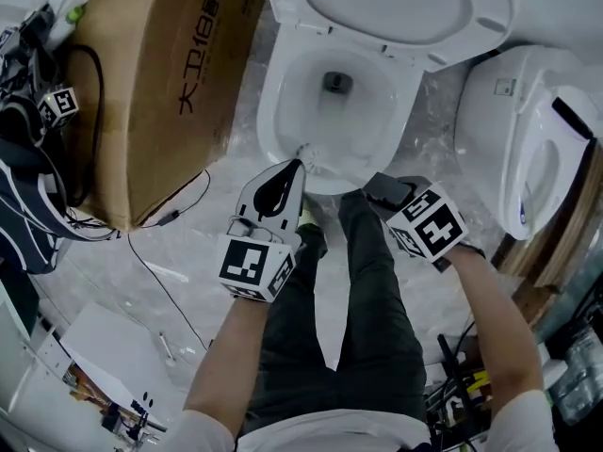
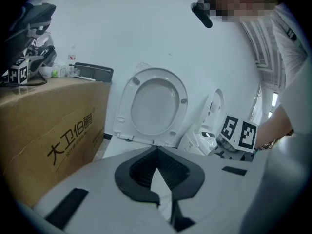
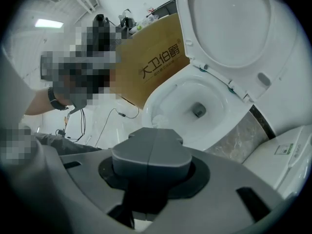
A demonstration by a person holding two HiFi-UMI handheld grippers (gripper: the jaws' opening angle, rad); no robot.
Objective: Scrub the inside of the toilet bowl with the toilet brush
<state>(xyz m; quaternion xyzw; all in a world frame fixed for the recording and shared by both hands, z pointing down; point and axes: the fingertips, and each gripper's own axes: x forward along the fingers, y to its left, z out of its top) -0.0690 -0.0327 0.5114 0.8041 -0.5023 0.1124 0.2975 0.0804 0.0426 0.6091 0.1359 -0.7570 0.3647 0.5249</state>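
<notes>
The white toilet bowl (image 1: 271, 111) stands open with its lid (image 1: 386, 3) raised, and the dark drain (image 1: 337, 83) shows at its bottom. A white toilet brush head (image 1: 309, 154) rests inside the bowl against the near wall; the right gripper view shows the brush head (image 3: 157, 119) low on the bowl's (image 3: 229, 117) left side. My left gripper (image 1: 295, 169) is at the front rim, shut on the brush's white handle (image 2: 162, 185). My right gripper (image 1: 379, 188) hovers by the rim's right front, jaws shut together on nothing.
A large cardboard box (image 1: 160, 83) stands close on the toilet's left. A second white toilet (image 1: 528, 139) sits to the right. Cables (image 1: 170, 217) trail over the floor by the box. The person's dark-trousered legs (image 1: 363, 328) stand right in front of the bowl.
</notes>
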